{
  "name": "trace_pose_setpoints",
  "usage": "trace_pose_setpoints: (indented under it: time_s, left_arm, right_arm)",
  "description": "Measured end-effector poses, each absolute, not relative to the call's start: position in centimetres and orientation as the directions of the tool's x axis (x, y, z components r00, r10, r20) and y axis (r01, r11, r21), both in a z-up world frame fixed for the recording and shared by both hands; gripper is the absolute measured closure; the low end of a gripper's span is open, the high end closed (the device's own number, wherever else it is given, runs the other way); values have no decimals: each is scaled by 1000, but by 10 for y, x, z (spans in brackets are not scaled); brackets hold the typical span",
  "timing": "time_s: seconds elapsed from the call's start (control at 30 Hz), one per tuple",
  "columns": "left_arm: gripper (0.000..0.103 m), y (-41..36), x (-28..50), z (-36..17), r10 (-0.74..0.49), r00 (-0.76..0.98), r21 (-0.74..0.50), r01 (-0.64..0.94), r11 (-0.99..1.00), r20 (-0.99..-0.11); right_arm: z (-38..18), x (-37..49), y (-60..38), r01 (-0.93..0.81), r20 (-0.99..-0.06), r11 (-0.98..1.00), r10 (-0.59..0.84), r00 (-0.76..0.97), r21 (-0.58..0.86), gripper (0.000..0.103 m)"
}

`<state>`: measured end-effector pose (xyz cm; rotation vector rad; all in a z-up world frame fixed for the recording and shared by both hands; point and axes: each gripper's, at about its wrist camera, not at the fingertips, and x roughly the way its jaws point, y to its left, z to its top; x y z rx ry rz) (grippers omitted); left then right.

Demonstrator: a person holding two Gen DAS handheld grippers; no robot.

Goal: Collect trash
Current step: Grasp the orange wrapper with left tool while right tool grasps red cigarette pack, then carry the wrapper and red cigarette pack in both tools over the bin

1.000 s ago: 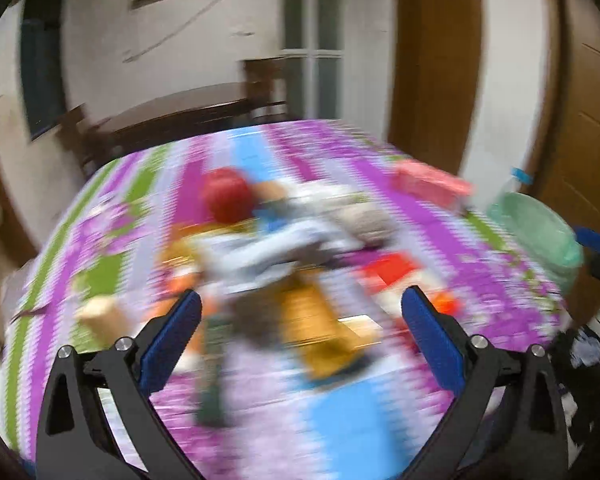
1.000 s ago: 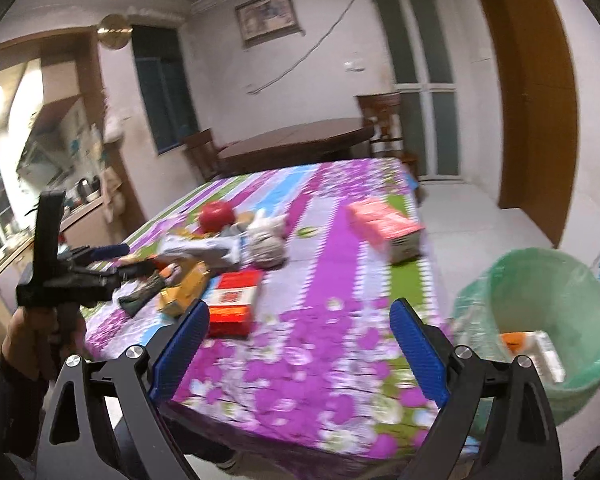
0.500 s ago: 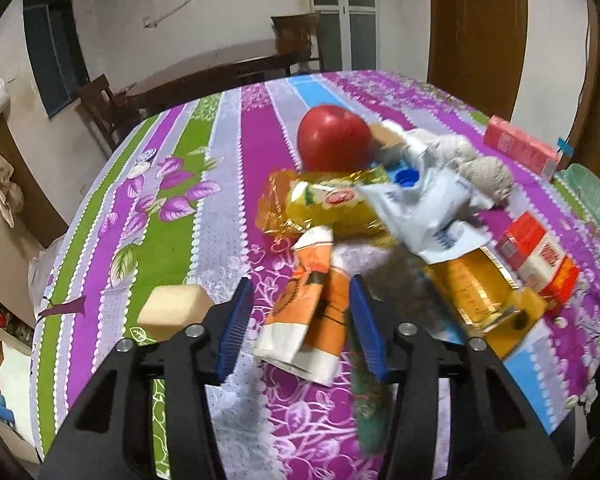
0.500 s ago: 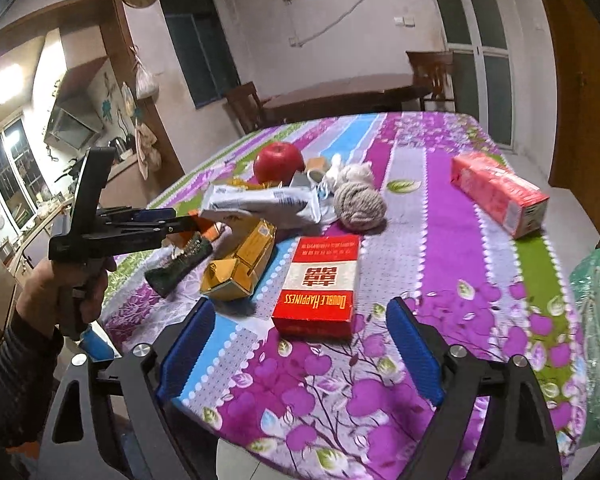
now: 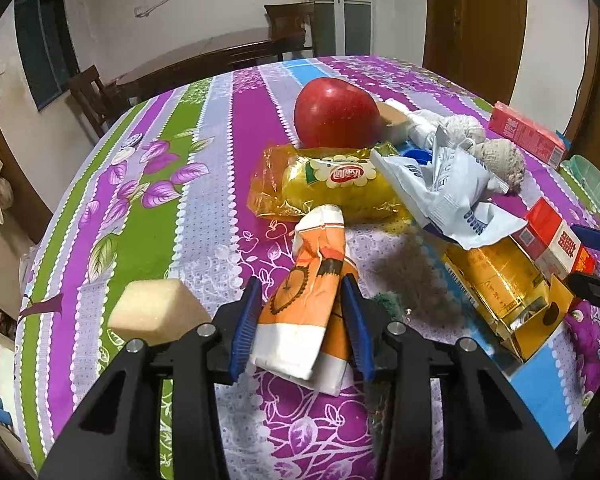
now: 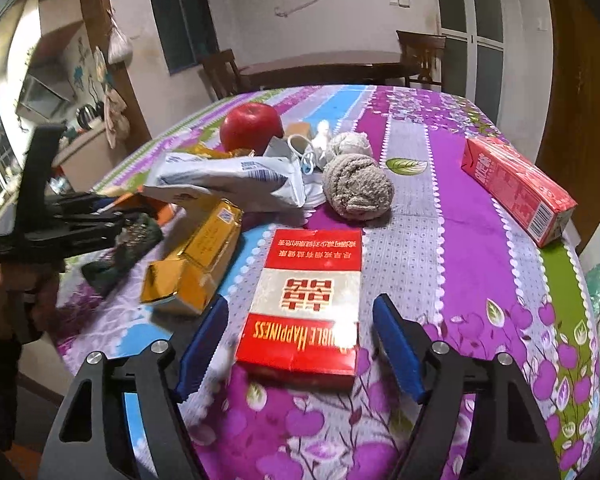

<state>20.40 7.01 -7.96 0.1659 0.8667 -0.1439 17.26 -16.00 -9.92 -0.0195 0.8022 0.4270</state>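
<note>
Left gripper (image 5: 302, 322) clamped on the orange wrapper (image 5: 314, 276) at 6 o'clock of the table (image 5: 156, 184) — jaws just closing in. Right gripper (image 6: 298, 346) not yet gripping, closing around the red cigarette pack (image 6: 306, 302), pads still apart from its sides. Likely trouble: thin wrapper slipping loose on lifting — or pack skidding toward the gold box (image 6: 198, 256) at 10 o'clock.

The left gripper (image 5: 300, 320) pointed steeply downward, its blue pads (image 5: 246, 322) having just been closing until they pressed both sides of something between them. The right gripper (image 6: 300, 344) tilted down too (jaws wide, just then narrowing), its pads clear of contact. A hand (image 6: 4, 300) gripped the left tool's handle.
</note>
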Motion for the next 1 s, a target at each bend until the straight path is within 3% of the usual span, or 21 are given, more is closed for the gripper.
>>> trace_pose_setpoints:
  time_s: [0.1,0.2,0.3,0.33,0.7,1.0]
  left_arm:
    - [64,70,205,-80,-61,640,86,196,977,-766]
    - [68,70,203,-80,-58,651,89,190,978,-757]
    - [94,75,200,-76,-41,670,89,158,983,-741]
    - [96,76,198,-75,-45,678,81,152,985,-734]
    - [96,68,156,-45,-8,805,91,77,993,-594]
    - [96,20,112,-4,-86,894,49,120,992,-439]
  right_arm:
    - [-104,179,-153,-367,-718,923,332,612,114,40]
    - [-104,180,-151,-360,-724,929,309,617,89,43]
    - [-102,176,-152,-345,-707,935,296,642,78,43]
    - [-100,174,-153,-339,-698,937,294,652,78,43]
    - [-65,148,-169,-287,-558,957,263,787,45,44]
    - [-24,114,-172,-287,-447,957,271,853,32,44]
